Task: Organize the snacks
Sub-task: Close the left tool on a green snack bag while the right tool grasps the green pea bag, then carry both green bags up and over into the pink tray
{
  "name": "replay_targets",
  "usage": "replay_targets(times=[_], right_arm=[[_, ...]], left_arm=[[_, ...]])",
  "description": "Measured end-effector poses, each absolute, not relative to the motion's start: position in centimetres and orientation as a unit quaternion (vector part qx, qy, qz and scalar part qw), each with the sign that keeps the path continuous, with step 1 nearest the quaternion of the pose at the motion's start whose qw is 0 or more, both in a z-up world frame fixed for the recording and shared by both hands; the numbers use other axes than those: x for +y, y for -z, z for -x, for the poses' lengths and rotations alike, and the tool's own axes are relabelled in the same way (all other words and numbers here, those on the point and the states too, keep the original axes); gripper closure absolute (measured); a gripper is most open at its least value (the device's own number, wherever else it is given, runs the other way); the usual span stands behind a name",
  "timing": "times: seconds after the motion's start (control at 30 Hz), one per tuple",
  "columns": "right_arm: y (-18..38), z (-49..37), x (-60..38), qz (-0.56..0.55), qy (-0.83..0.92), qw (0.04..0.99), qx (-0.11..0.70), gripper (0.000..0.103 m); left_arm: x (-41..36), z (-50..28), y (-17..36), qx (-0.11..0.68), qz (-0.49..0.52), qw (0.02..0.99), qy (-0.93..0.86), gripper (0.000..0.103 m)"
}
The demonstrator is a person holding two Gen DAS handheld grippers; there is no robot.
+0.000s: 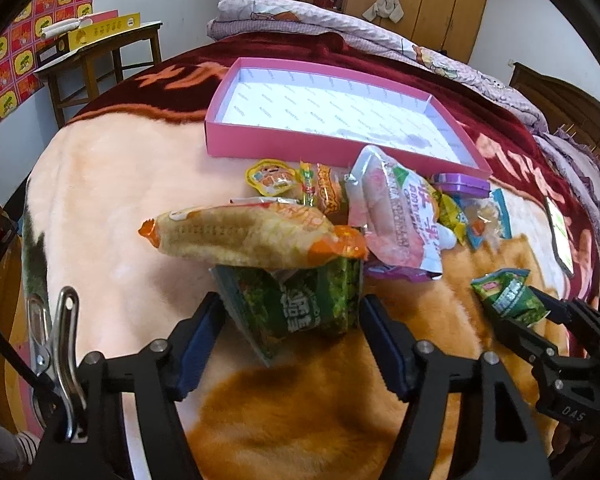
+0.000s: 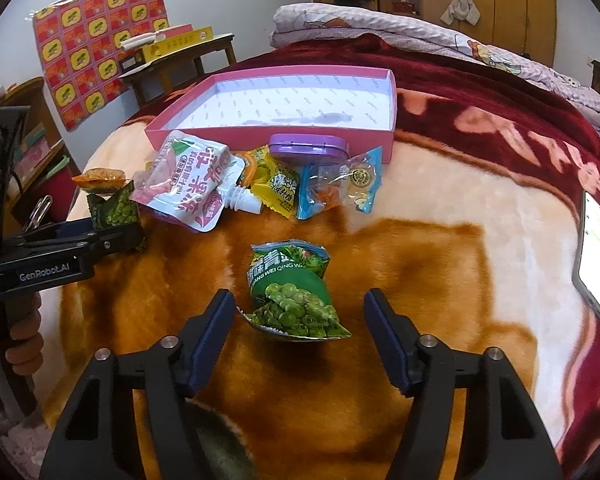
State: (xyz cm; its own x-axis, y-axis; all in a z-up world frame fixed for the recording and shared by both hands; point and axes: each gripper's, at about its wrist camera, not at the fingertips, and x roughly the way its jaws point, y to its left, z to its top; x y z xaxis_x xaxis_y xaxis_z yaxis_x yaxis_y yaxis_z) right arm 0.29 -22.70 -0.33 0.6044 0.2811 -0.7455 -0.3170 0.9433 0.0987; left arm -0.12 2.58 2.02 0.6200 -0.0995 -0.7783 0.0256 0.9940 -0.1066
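Observation:
On the blanket, my left gripper [image 1: 290, 308] is shut on an upright green pea packet [image 1: 300, 304], with both pads against its sides. A long orange-ended snack bag [image 1: 252, 236] rests on top of that packet. My right gripper [image 2: 300, 300] is open around a second green pea packet [image 2: 292, 292], which lies on the blanket; a gap shows at the right pad. Behind them sits a heap of snacks, among them a pink drink pouch [image 2: 188, 184]. A shallow pink box [image 2: 248, 142] with a white inside lies beyond the heap.
A purple tin [image 2: 308, 148] and several small wrapped sweets lie against the box's front wall. A phone [image 2: 598, 252] lies on the blanket at the right. A folded quilt [image 1: 300, 16] is behind the box, and a wooden side table [image 1: 100, 52] stands at the left.

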Motion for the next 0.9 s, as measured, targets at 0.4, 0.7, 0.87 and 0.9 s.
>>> replay_targets(times=[0.4, 0.7, 0.87, 0.9], right_arm=[[0.4, -0.2, -22.5, 0.021, -0.167, 0.894, 0.416, 0.053], [-0.6, 0.7, -22.5, 0.019, -0.170, 0.899, 0.402, 0.062], [-1.4, 1.4, -22.3, 0.023, -0.177, 0.903, 0.391, 0.063], [-1.5, 1.6, -22.2, 0.025, -0.178, 0.904, 0.388, 0.064]], left_arm=[[2.5, 1.0, -2.7, 0.422, 0.028, 0.905, 0.052, 0.055], [2.2, 2.8, -4.2, 0.411, 0.019, 0.909, 0.070, 0.055], [1.6, 3.8, -5.3, 0.399, 0.010, 0.913, 0.082, 0.055], [1.4, 4.0, -5.6, 0.397, 0.009, 0.914, 0.085, 0.055]])
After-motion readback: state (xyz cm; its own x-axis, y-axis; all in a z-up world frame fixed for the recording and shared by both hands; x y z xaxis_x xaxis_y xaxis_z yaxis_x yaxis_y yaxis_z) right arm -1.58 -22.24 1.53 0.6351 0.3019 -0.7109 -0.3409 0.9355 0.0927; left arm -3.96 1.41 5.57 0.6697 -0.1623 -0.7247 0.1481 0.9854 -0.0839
